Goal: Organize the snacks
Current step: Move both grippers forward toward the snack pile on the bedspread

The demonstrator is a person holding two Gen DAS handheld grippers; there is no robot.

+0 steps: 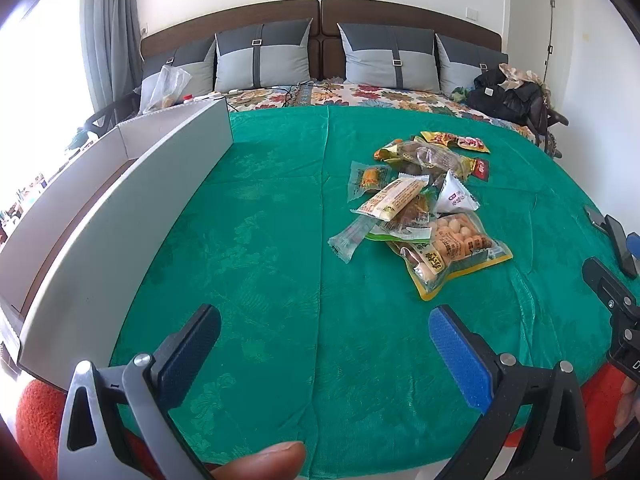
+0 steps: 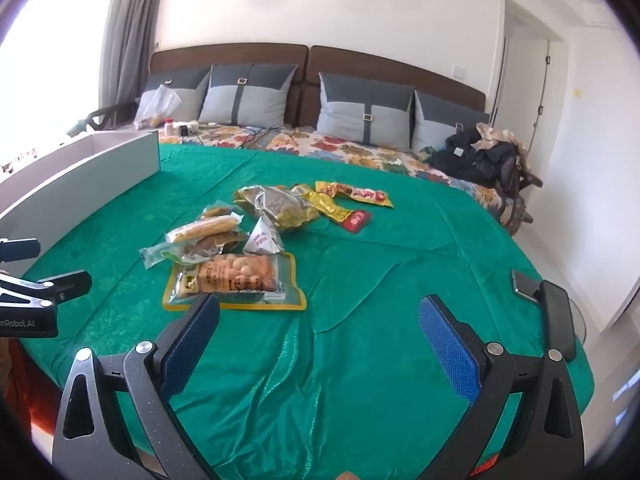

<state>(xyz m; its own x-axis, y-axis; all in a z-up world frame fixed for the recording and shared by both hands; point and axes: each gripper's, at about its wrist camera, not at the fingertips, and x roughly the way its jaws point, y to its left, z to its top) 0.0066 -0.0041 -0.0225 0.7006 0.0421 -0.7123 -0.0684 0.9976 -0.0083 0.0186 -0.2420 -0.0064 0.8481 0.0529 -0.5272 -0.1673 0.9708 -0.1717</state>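
Note:
A pile of snack packets (image 1: 420, 196) lies on the green bed cover (image 1: 272, 264), right of centre in the left wrist view, and left of centre in the right wrist view (image 2: 256, 248). The nearest packet is a yellow-edged bag of round snacks (image 1: 456, 252) (image 2: 236, 280). A long white box (image 1: 132, 208) (image 2: 88, 172) stands open on the left. My left gripper (image 1: 324, 352) is open and empty, hovering near the front of the cover. My right gripper (image 2: 320, 340) is open and empty, just in front of the yellow-edged bag.
Grey pillows (image 1: 260, 56) and a brown headboard (image 1: 400, 12) stand at the back. A dark bag with clothes (image 1: 508, 96) sits at the far right. A clear plastic bag (image 1: 168, 88) lies at the far left. A phone (image 2: 524, 284) lies at the cover's right edge.

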